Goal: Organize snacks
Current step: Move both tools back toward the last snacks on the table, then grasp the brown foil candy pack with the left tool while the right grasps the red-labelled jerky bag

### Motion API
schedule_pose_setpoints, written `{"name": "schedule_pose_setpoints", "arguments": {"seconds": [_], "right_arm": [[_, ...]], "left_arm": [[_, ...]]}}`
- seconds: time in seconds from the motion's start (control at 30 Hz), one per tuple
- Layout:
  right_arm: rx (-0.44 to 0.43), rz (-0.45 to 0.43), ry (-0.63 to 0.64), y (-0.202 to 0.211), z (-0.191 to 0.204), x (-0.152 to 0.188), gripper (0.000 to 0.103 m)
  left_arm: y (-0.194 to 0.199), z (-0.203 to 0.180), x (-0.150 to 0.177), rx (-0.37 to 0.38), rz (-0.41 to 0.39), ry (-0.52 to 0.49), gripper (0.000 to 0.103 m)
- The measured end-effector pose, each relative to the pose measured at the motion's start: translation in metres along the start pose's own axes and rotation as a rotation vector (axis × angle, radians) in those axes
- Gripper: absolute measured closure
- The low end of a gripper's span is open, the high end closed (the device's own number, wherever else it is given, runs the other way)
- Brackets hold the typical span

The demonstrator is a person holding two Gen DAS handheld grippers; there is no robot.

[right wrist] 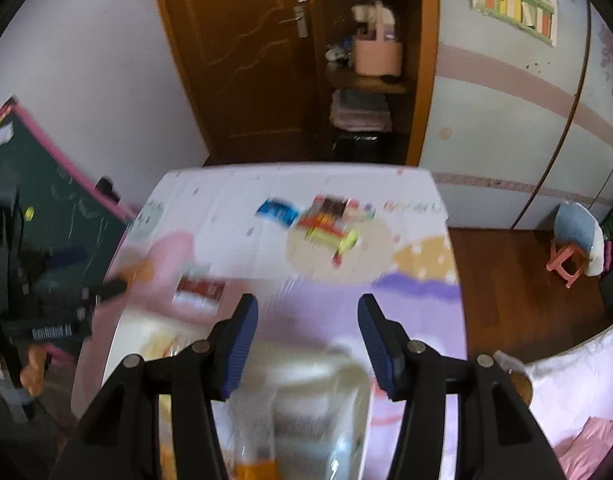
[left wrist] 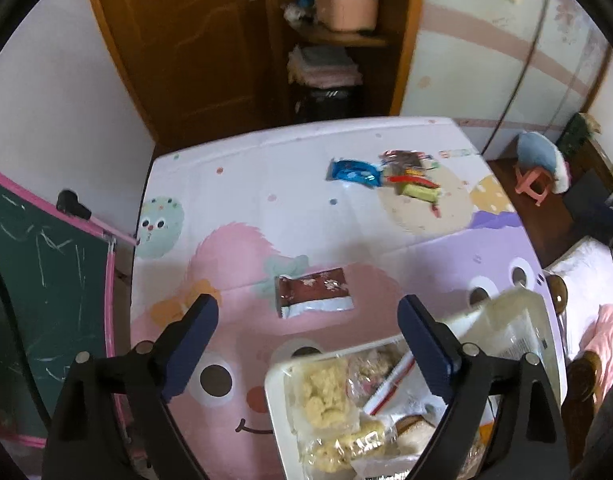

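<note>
Fingers [left wrist: 194, 344] of left gripper [left wrist: 306, 344] wide apart, empty; right gripper [right wrist: 306, 344] half-open, empty. Between picks; next: reach maroon packet [left wrist: 312, 292], drop in tray [left wrist: 282, 432].

A home, most likely a child's bedroom; ahead of the tool lies a cartoon-printed play mat [left wrist: 242, 216] with a wooden door [left wrist: 178, 40] beyond it; a chalkboard [left wrist: 38, 280] stands to the left; a pink stool [left wrist: 532, 189] and bedding [left wrist: 602, 320] sit to the right.
</note>
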State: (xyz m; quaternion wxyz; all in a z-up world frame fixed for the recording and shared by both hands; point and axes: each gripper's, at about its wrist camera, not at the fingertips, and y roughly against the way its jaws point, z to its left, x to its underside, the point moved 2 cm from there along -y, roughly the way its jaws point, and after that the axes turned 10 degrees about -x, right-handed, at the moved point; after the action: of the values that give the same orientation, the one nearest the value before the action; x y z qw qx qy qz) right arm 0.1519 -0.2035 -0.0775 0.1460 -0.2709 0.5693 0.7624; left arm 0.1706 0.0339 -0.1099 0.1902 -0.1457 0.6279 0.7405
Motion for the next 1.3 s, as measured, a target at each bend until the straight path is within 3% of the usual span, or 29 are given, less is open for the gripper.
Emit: {"name": "schedule_pose_setpoints", "arguments": {"seconds": [0.23,0.4,0.67,0.87,1.07,1.23,1.3], "right_arm": [[0.059,0.001,-0.065,-0.045,-0.040,-0.085,0.047],[0.104,0.062,-0.111,-0.105,-0.065,-0.120,0.046],[0.080,0.200,-0.209,-0.208,-0.090,-0.112,0.046],[0.004,0.223,-0.293,-0.257,-0.097,-0.104,0.046],[0.056,0.273,-0.289,-0.296,-0.097,-0.100,0.044],[0.123,0.279,-0.216,-0.303,-0.081,-0.101,0.047],[0.154,0.300,-0.184,-0.303,-0.076,-0.101,0.056]], "left_arm": [[-0.053,0.010,-0.045,-0.017,0.092,0.056,0.012],[-0.112,-0.001,-0.044,-0.001,0.274,0.038,0.012],[-0.182,-0.019,-0.019,-0.036,0.450,0.022,0.013],[-0.200,-0.025,-0.010,-0.024,0.492,0.016,0.013],[-0.205,-0.027,-0.012,-0.006,0.522,0.015,0.013],[-0.211,-0.029,-0.016,0.017,0.541,0.011,0.034],[-0.207,-0.034,-0.017,0.017,0.534,-0.006,0.043]]}}
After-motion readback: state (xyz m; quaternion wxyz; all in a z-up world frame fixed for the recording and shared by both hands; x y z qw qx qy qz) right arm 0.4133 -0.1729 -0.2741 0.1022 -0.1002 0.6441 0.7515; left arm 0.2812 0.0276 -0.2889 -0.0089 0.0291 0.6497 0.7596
